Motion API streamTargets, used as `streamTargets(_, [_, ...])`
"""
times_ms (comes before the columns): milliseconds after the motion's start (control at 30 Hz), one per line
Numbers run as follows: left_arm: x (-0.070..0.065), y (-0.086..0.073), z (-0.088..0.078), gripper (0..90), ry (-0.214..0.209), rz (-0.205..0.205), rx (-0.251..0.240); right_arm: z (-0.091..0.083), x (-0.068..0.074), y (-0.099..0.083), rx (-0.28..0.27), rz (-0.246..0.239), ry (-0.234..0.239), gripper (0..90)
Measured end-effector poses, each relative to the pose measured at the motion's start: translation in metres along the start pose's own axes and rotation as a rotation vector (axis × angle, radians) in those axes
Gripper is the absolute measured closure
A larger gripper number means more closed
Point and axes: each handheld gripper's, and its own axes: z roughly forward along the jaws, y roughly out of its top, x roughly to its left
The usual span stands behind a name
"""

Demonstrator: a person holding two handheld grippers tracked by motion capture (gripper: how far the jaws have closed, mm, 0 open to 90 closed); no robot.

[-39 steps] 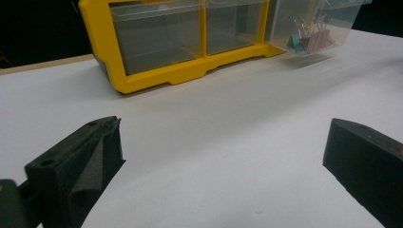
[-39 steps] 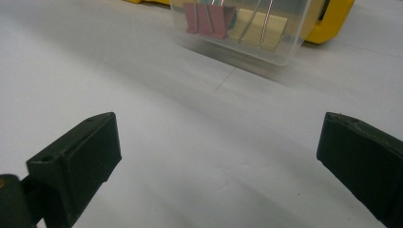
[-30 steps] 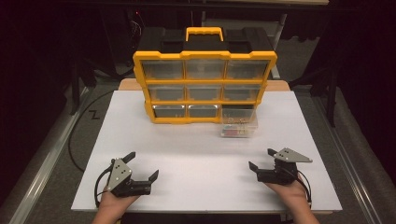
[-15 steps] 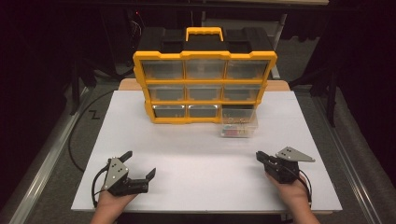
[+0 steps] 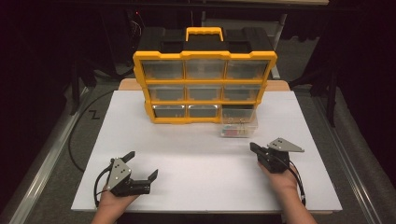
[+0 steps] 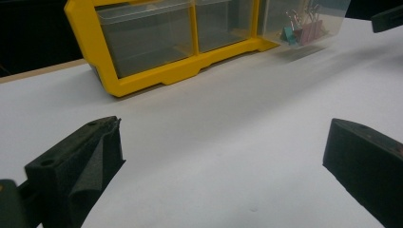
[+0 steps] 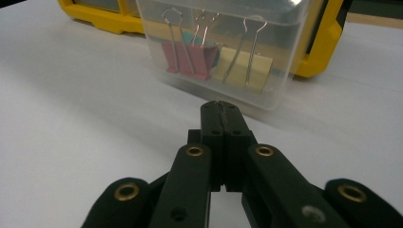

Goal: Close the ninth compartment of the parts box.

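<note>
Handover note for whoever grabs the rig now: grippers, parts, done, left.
Right gripper: jaws shut on nothing, having just closed, pointed at the clear drawer a little ahead of it, not touching.
Left gripper: open, nothing between the jaws, resting near the front left of the white table.
Clear drawer: out of the yellow organizer, sitting on the table in front of its bottom right slot. Holds binder clips, red, teal and yellow.
Done: drawer is out.
Left: probably push the drawer back in with the shut right jaws, or work the clips; neither has started.
</note>
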Motion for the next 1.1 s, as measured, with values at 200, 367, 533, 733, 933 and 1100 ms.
streamTargets(200, [-0.001,0.000,-0.001,0.3,0.000,0.005,-0.002,0.017,-0.002,0.014,-0.019,-0.005,-0.029,90.0])
streamTargets(367, [-0.001,0.000,0.000,0.3,-0.005,0.009,-0.001,0.024,-0.003,0.020,-0.023,-0.013,-0.042,90.0])
streamTargets(533, [-0.002,0.000,-0.001,0.3,-0.011,0.011,-0.005,0.033,-0.003,0.027,-0.019,-0.019,-0.055,90.0])
streamTargets(733, [-0.002,0.001,-0.001,0.3,-0.025,0.017,-0.013,0.045,-0.003,0.033,-0.004,-0.026,-0.075,90.0])
streamTargets(933, [-0.002,0.001,-0.002,0.3,-0.026,0.010,-0.017,0.060,-0.008,0.042,0.011,-0.013,-0.097,90.0])
streamTargets(1100, [-0.001,0.001,-0.001,0.3,-0.031,0.008,-0.019,0.073,-0.014,0.053,0.016,-0.016,-0.122,90.0])
